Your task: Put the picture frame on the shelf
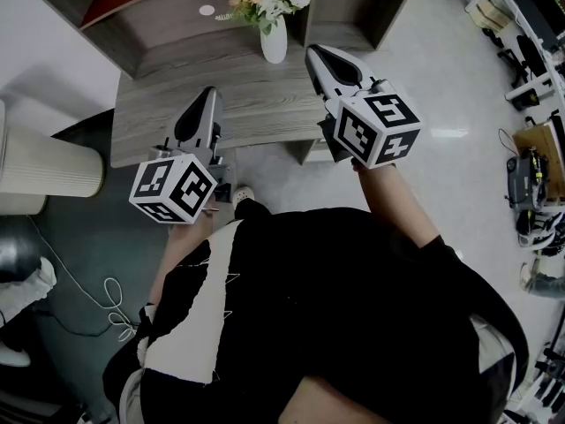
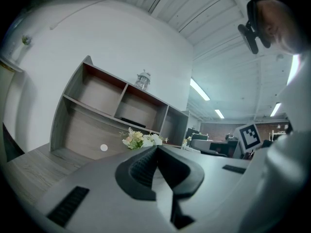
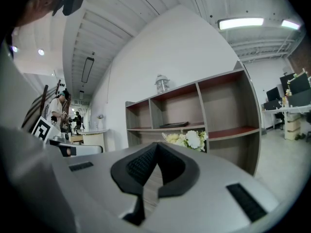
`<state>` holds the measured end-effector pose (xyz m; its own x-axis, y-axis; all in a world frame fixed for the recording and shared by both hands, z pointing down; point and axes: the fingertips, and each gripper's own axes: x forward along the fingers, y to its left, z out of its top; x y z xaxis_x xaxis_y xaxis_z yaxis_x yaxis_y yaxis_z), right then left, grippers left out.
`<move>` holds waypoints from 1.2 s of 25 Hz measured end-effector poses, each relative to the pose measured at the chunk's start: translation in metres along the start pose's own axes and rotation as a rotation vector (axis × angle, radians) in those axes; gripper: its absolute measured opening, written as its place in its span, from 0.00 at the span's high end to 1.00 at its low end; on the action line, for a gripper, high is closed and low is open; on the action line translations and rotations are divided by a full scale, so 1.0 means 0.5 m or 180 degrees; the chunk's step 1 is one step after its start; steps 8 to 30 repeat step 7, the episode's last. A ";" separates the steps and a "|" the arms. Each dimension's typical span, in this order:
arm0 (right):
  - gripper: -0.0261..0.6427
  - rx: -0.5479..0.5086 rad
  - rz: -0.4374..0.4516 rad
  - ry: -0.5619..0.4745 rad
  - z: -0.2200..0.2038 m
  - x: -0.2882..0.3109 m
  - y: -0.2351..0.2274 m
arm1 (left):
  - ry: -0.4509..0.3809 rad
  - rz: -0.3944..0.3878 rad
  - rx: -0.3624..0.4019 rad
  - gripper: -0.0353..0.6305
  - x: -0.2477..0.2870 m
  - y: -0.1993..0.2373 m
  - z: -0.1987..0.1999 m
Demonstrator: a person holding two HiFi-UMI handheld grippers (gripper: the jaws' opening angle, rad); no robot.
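A grey shelf unit (image 1: 132, 25) with reddish compartments stands at the back of a wooden desk (image 1: 168, 113). A dark flat object (image 3: 174, 124) lies in its middle compartment, also seen in the left gripper view as the dark flat object (image 2: 132, 122); I cannot tell whether it is the picture frame. My left gripper (image 1: 209, 93) is shut and empty over the desk's front edge. My right gripper (image 1: 312, 52) is also shut and empty, beside a white vase of flowers (image 1: 274, 38). In both gripper views the jaws meet at the tips with nothing between them.
A glass jar (image 3: 162, 83) stands on top of the shelf unit. A cream ribbed cylinder (image 1: 44, 170) stands left of the desk, with a white cable (image 1: 106, 303) on the floor. Office desks and gear (image 1: 530, 148) line the right. A person (image 3: 60, 110) stands far off.
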<state>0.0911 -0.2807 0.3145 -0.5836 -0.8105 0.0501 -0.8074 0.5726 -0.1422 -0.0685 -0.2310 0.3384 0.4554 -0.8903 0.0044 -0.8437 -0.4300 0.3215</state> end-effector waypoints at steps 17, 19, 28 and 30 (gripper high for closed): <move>0.95 -0.0013 0.0008 0.0020 -0.003 0.005 -0.001 | -0.0001 0.0004 -0.0001 0.93 0.004 0.003 0.000; 0.95 -0.0013 0.0008 0.0020 -0.003 0.005 -0.001 | -0.0001 0.0004 -0.0001 0.93 0.004 0.003 0.000; 0.95 -0.0013 0.0008 0.0020 -0.003 0.005 -0.001 | -0.0001 0.0004 -0.0001 0.93 0.004 0.003 0.000; 0.95 -0.0013 0.0008 0.0020 -0.003 0.005 -0.001 | -0.0001 0.0004 -0.0001 0.93 0.004 0.003 0.000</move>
